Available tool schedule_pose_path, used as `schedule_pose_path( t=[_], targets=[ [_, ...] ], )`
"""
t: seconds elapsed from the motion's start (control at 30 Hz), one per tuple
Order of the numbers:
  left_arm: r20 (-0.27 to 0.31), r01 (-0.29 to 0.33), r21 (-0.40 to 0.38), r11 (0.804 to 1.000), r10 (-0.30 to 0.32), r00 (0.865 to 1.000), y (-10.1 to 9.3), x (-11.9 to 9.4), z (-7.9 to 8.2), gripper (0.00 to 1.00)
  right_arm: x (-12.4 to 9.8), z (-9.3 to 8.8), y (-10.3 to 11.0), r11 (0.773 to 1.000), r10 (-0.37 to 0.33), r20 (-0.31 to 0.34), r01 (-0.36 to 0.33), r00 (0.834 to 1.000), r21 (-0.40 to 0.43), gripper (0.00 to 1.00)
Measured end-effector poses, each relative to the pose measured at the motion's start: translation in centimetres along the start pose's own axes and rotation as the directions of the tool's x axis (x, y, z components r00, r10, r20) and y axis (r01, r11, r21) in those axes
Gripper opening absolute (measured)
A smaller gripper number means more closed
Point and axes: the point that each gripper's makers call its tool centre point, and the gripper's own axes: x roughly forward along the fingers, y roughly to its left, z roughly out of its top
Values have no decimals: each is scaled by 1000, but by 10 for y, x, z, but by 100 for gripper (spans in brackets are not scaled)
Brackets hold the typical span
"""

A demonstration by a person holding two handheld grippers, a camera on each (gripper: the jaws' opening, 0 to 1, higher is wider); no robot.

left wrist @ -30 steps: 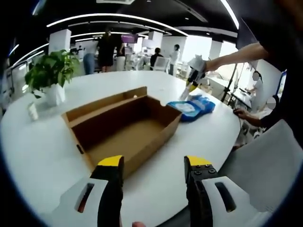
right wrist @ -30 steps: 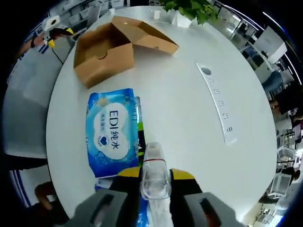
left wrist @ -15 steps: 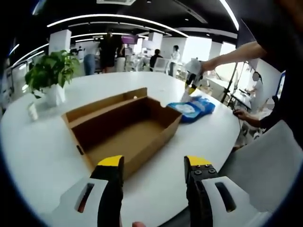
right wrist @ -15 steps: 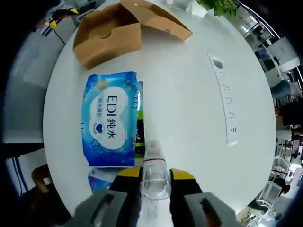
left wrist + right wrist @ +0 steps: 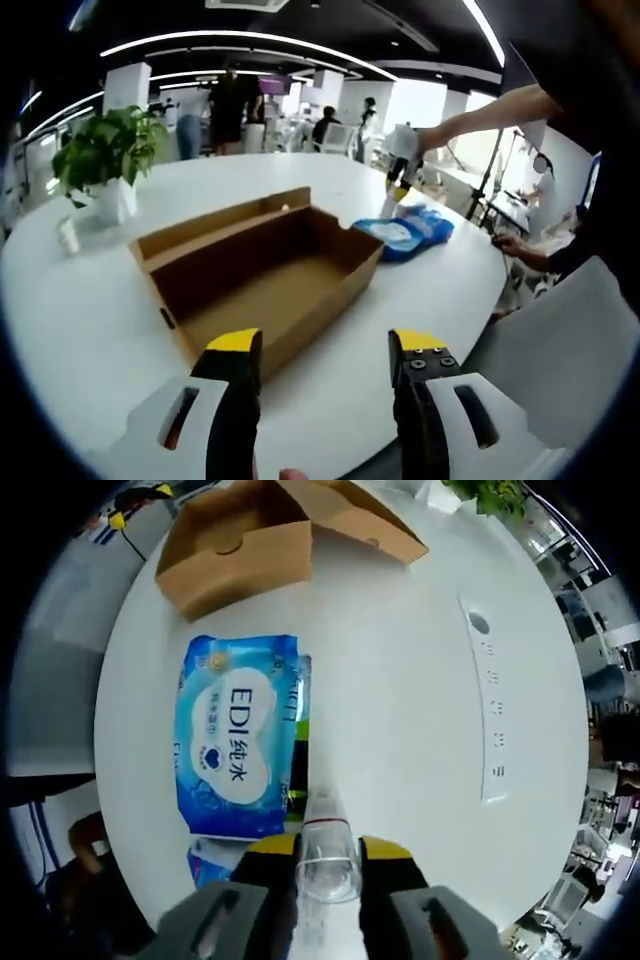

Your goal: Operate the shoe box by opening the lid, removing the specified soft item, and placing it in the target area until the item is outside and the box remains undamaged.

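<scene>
**Open box on the tabletop, wipes pack outside it, bottle in the right hand-held gripper**

The left hand-held gripper (image 5: 325, 375) is hanging over the near edge of the white tabletop (image 5: 90, 320) with its two yellow-tipped jaws standing apart and nothing between them. Just beyond those jaws the brown cardboard shoe box (image 5: 262, 275) is sitting open on the tabletop, its lid folded back along the far side and its inside bare. Past the box's far right corner, toward the right edge of the tabletop, the blue wipes pack (image 5: 404, 229) is lying flat on the surface, outside the box and just beside it. A potted plant (image 5: 105, 155) is standing near the far left edge of the tabletop.

The right hand-held gripper (image 5: 328, 865) is looking down on the tabletop, and its jaws are clamping a clear plastic bottle (image 5: 326, 855) that is pointing forward between them. In the left gripper view this hand-held gripper is showing at the end of the person's outstretched arm, above the wipes pack. In the right gripper view the wipes pack is lying just ahead of the jaws and slightly to their left, printed face up, with a darker flat item partly tucked under its right side; what that item is cannot be told. The shoe box is sitting beyond the pack. A long white power strip (image 5: 490, 705) is lying well apart to the right.
</scene>
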Motion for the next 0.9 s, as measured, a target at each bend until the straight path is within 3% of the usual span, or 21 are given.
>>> schedule_pose_path(
  t=[0.9],
  targets=[
    [-4, 4, -7, 1000, -4, 1000, 0, -1, -3, 52, -2, 0, 2, 1000, 3, 4, -3, 1000, 17, 19]
  ],
)
